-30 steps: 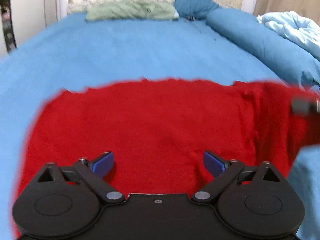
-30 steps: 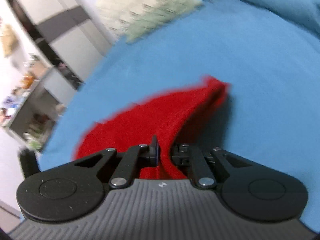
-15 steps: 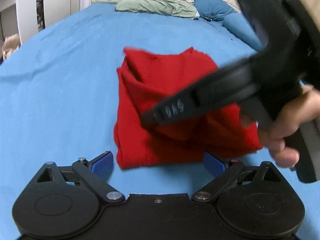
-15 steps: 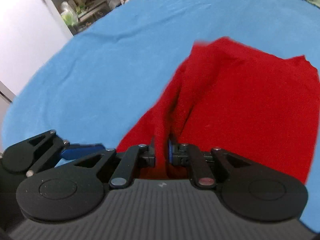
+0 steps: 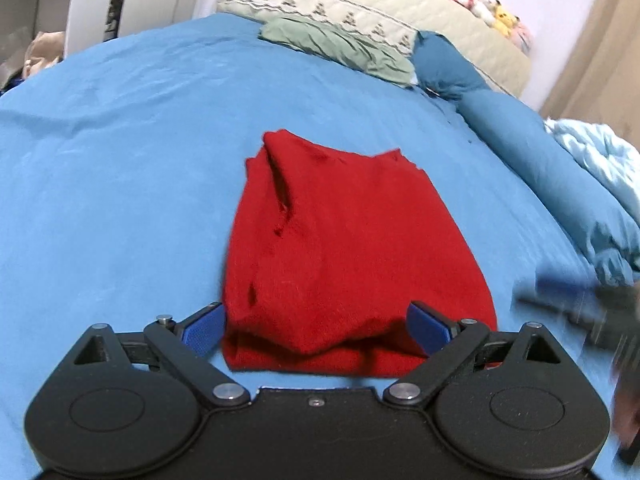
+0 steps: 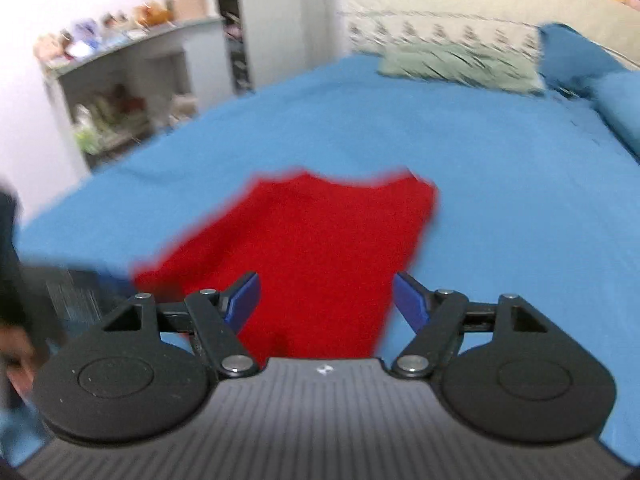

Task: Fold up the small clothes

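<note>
A small red garment (image 5: 340, 248) lies folded over on the blue bedsheet (image 5: 120, 168). It also shows in the right wrist view (image 6: 320, 240), blurred. My left gripper (image 5: 316, 330) is open and empty, with its blue fingertips on either side of the garment's near edge. My right gripper (image 6: 326, 300) is open and empty, held just above the near part of the garment. The right gripper shows as a dark blur at the right edge of the left wrist view (image 5: 600, 312).
A green pillow (image 5: 340, 46) and a cream quilted headboard (image 5: 360, 4) are at the far end. A dark blue bolster (image 5: 540, 152) and a light blue blanket (image 5: 600, 160) lie along the right. A grey shelf unit (image 6: 132, 92) stands left of the bed.
My right gripper has let go of the red garment and opened, then drawn back to the right. The garment went from spread wide to folded over. My left gripper stayed open.
</note>
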`<state>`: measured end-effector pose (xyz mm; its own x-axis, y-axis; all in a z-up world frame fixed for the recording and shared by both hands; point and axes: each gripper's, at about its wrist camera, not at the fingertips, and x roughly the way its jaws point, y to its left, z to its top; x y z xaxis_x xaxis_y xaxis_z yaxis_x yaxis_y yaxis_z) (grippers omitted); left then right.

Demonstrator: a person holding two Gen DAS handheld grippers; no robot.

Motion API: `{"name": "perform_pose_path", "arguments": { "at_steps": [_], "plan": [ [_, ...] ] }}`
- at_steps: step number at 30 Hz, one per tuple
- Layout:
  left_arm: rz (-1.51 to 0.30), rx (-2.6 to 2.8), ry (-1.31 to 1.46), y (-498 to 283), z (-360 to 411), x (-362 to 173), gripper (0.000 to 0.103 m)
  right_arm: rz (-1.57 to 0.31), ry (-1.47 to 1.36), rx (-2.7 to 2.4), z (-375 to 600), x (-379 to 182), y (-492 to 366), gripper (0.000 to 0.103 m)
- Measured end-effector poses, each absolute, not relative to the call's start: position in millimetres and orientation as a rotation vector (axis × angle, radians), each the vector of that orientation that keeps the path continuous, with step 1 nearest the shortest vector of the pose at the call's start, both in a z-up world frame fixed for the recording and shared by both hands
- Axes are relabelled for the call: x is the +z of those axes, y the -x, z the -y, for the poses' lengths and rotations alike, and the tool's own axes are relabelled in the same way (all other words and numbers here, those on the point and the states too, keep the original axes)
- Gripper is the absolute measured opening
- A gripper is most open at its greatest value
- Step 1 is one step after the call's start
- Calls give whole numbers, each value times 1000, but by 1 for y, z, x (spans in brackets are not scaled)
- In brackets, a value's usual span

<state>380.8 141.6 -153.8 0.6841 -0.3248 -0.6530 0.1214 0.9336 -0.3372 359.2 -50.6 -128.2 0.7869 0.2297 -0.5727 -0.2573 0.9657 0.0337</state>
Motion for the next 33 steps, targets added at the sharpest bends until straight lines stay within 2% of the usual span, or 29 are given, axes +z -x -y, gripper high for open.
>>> {"name": "perform_pose_path", "arguments": {
  "at_steps": [4,9,19,24,28,33],
  "plan": [
    [-789,-218,292,-387,-149,-156,99,-639,96,187,40,-180,-337,87],
    [-785,-198,290,-383,-155,-154,99,-614,87,123,25,-202,-330,87],
    [-773,-179,314,-381,-158,-155,98,-588,37,57,28,-208,-345,85],
    [-764,-163,297,-380,-160,-158,98,-482,32,8,36,-188,-332,85],
    [-825,-117,202,-385,-159,-179,89,-542,108,-70,50,-201,-336,84],
    [-790,-115,57,-376,-149,-188,89,-588,144,-16,57,-210,-331,84]
  ]
}}
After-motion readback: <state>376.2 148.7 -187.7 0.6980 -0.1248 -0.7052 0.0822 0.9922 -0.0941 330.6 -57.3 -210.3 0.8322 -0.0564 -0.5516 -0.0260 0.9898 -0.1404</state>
